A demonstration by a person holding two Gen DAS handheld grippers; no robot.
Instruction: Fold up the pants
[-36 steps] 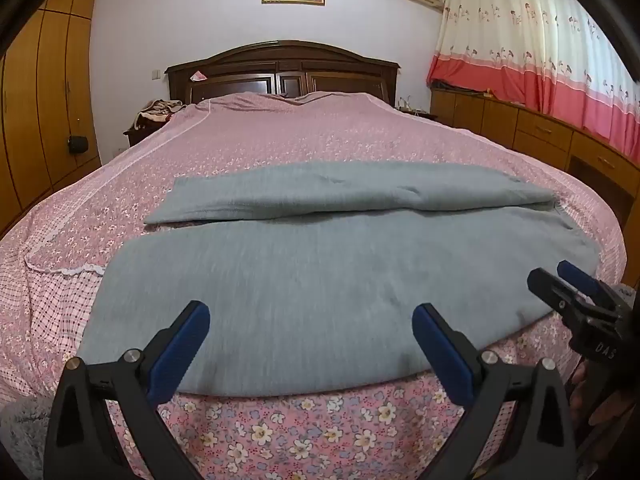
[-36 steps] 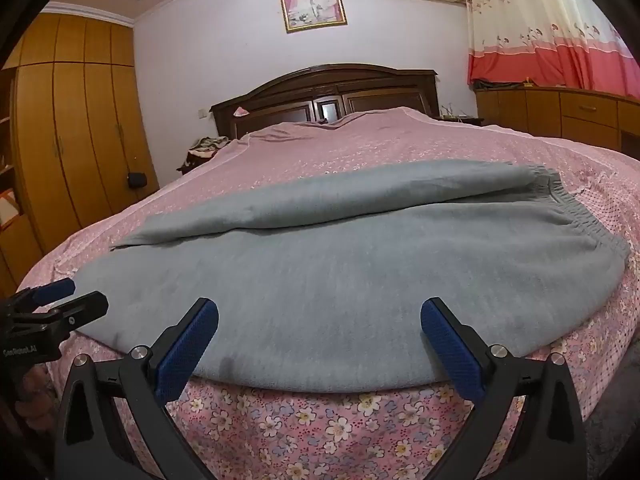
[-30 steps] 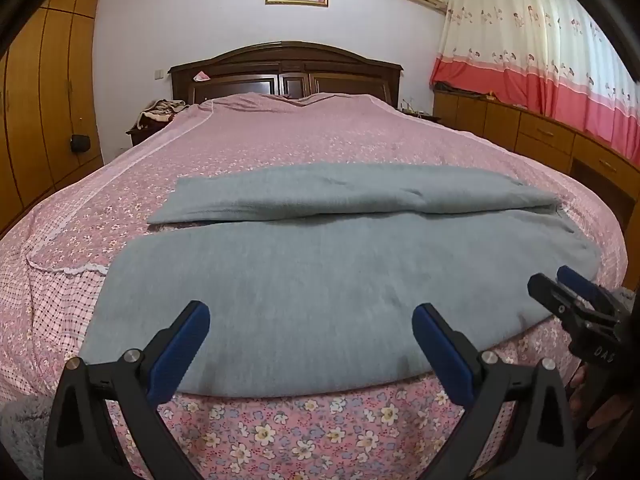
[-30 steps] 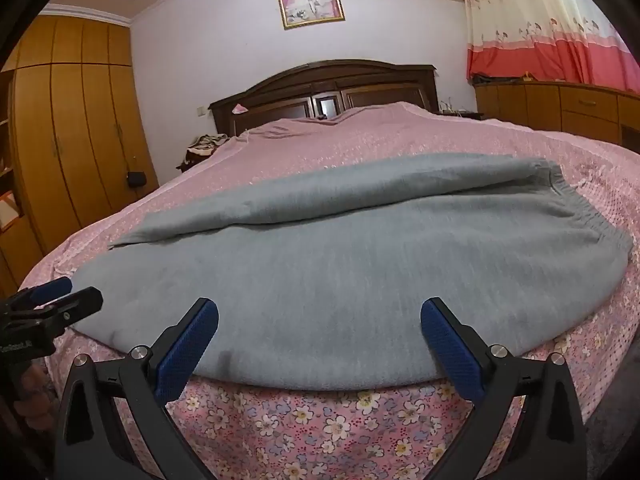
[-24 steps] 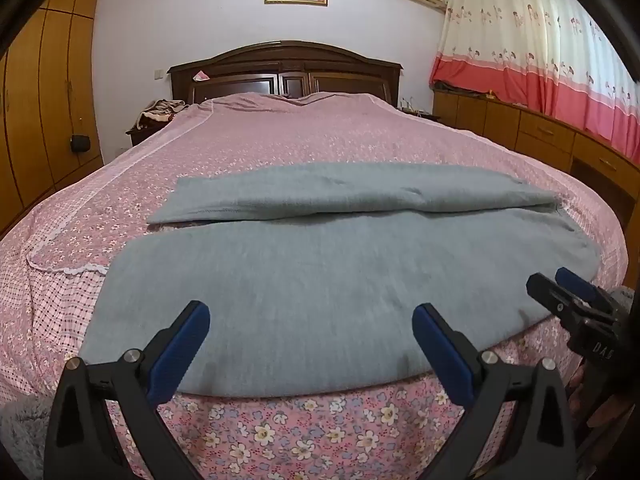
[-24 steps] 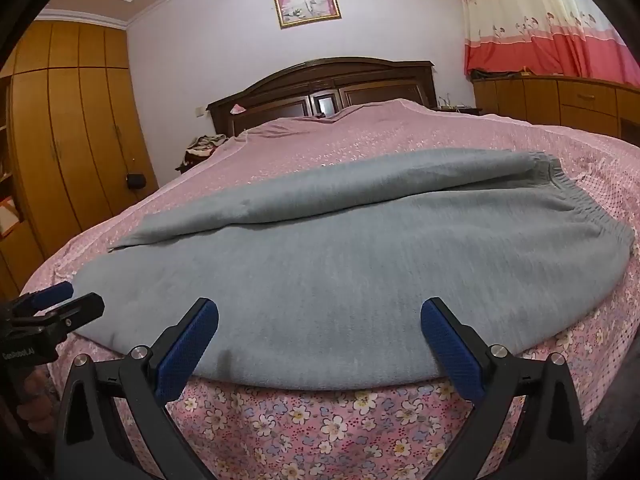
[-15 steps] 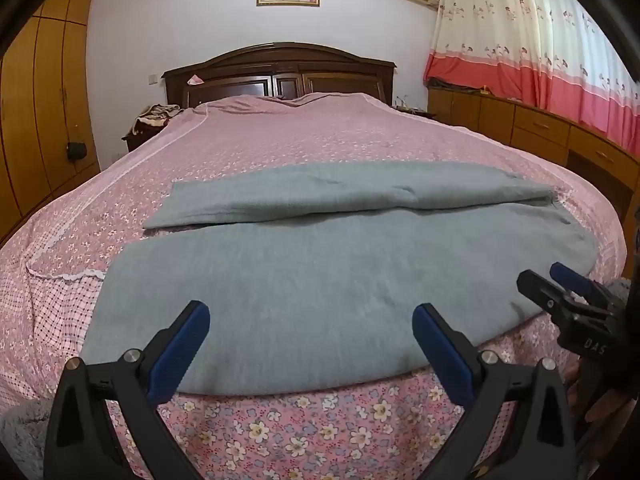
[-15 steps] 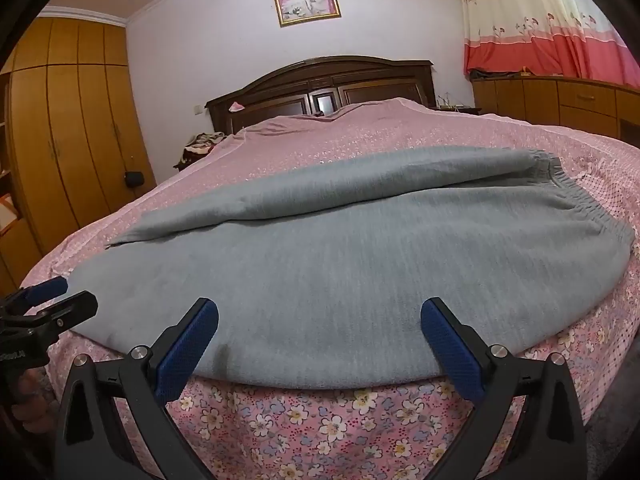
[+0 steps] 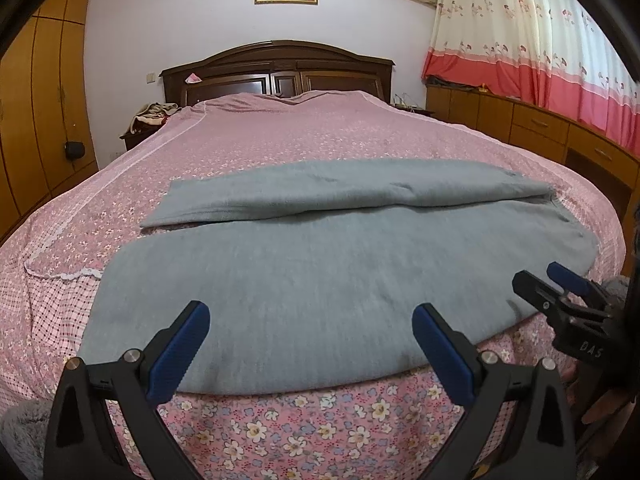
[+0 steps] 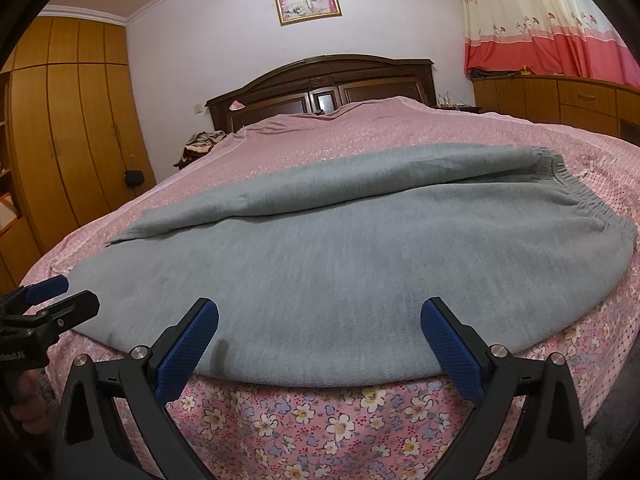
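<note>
Hovering wide open and empty at the near edge of the bed (image 9: 280,140), the left claw (image 9: 310,344) and right claw (image 10: 320,344) have barely shifted over the last second; both views show only a slight drift. The grey pants (image 9: 328,272) lie flat across the bedspread, far leg partly folded over, waistband (image 10: 560,176) at the right, cuffs to the left. Nothing is gripped, so the next fold looks not yet begun; the near hem seems the likely pickup.

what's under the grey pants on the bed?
The grey pants lie flat on the pink floral bedspread, which shows all round them. Anything between pants and bedspread is covered; no bulge shows.
</note>
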